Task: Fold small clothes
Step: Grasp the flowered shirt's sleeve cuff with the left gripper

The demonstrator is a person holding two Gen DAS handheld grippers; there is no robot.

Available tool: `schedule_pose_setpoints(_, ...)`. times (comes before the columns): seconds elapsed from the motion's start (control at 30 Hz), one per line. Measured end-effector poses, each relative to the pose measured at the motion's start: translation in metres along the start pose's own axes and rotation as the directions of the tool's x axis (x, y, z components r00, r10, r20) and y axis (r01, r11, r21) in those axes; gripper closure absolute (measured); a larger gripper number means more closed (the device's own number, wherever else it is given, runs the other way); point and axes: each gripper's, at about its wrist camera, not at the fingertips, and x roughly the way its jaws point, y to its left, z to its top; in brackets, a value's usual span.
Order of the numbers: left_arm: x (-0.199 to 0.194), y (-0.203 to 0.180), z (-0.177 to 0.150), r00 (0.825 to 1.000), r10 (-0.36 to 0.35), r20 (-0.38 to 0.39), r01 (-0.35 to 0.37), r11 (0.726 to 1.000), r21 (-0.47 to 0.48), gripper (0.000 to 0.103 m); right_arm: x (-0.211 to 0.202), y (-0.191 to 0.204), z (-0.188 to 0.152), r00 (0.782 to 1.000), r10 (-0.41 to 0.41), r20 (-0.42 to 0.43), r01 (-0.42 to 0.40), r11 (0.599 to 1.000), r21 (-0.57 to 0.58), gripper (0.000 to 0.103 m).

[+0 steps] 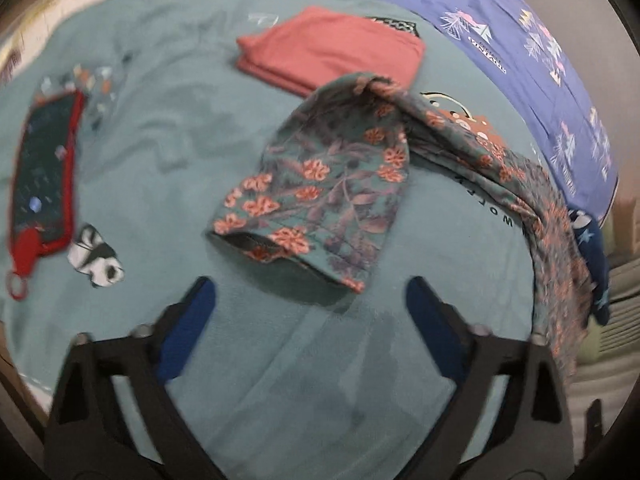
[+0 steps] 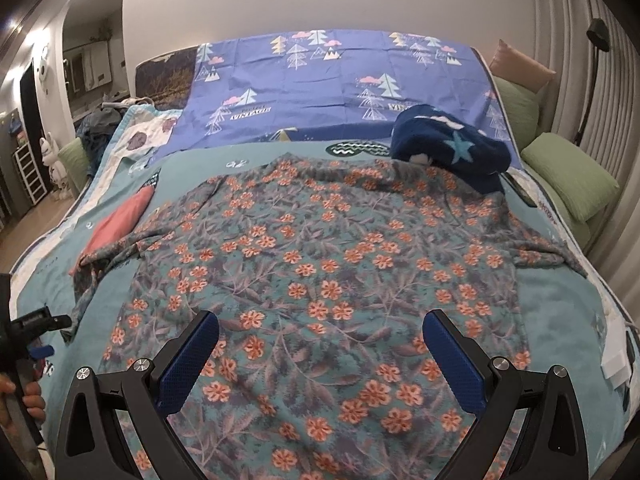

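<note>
A teal floral garment (image 2: 328, 264) lies spread on the bed in the right wrist view, with one sleeve trailing left. In the left wrist view that sleeve (image 1: 320, 184) lies on the teal blanket, its cuff opening just beyond my left gripper (image 1: 310, 292), which is open and empty. My right gripper (image 2: 320, 328) is open and empty, hovering over the garment's lower part. The left gripper also shows at the far left edge of the right wrist view (image 2: 36, 332). A folded pink garment (image 1: 332, 52) lies behind the sleeve and also shows in the right wrist view (image 2: 116, 224).
A teal blanket (image 1: 168, 140) covers the bed, with a blue tree-print sheet (image 2: 328, 80) behind. A dark blue star-print cloth (image 2: 452, 148) lies at the garment's far right. A red-edged dark item (image 1: 44, 168) and panda-print socks (image 1: 94, 256) lie left. Green pillows (image 2: 568, 176) sit right.
</note>
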Motion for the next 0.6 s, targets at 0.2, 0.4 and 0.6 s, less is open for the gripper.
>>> schedule_pose_setpoints(0.2, 0.007, -0.014, 0.006, 0.999, 0.038, 0.031, -0.039, 0.999, 0.025, 0.095, 0.009, 0.006, 0.002, 1.0, 0.001, -0.013, -0.001, 1.0, -0.02, 0.0)
schedule_pose_setpoints(0.4, -0.035, -0.03, 0.055, 0.976, 0.057, 0.208, -0.069, 0.996, 0.05, 0.099, 0.013, 0.001, 0.004, 1.0, 0.002, -0.015, -0.002, 1.0, -0.008, 0.0)
schedule_pose_setpoints(0.6, -0.102, -0.085, 0.092, 0.924, -0.033, 0.38, -0.05, 0.978, 0.204, 0.099, 0.016, -0.004, 0.005, 1.0, 0.013, -0.012, -0.013, 1.0, 0.009, 0.0)
